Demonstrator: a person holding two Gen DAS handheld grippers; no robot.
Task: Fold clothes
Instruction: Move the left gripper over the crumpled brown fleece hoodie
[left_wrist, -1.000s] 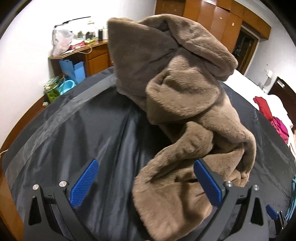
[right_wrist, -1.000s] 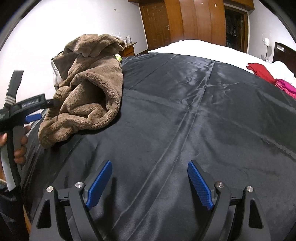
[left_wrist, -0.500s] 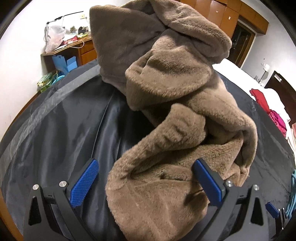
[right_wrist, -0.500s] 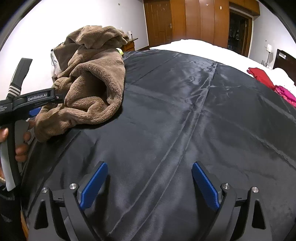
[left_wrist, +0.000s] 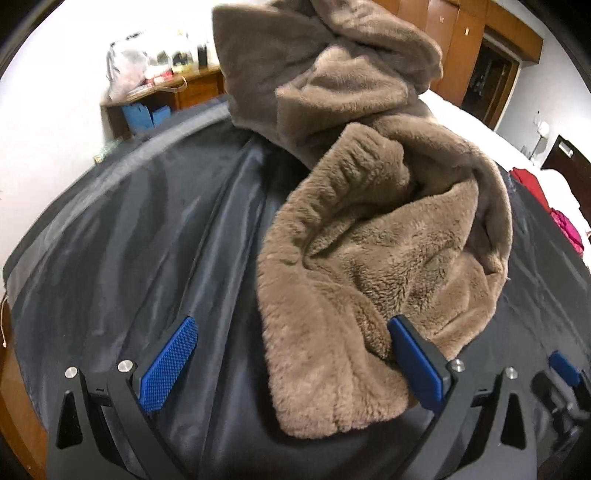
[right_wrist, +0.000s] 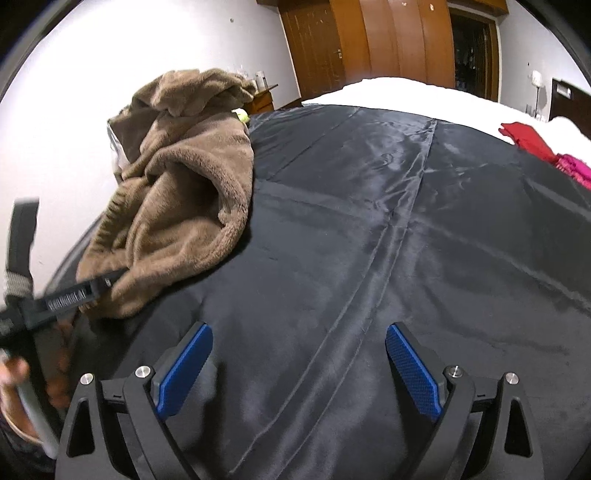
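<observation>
Lying crumpled at the near left corner of the dark sheet (right_wrist: 369, 240), the brown fleece garment (left_wrist: 369, 251) awaits spreading. Left gripper (left_wrist: 291, 363) straddles its near hem, jaws apart, presumably to pinch it. Right gripper (right_wrist: 299, 367) hovers wide apart, empty.

left gripper (left_wrist: 291, 365): black frame | blue textured pads | silver screws | right gripper (right_wrist: 299, 369): same build
</observation>
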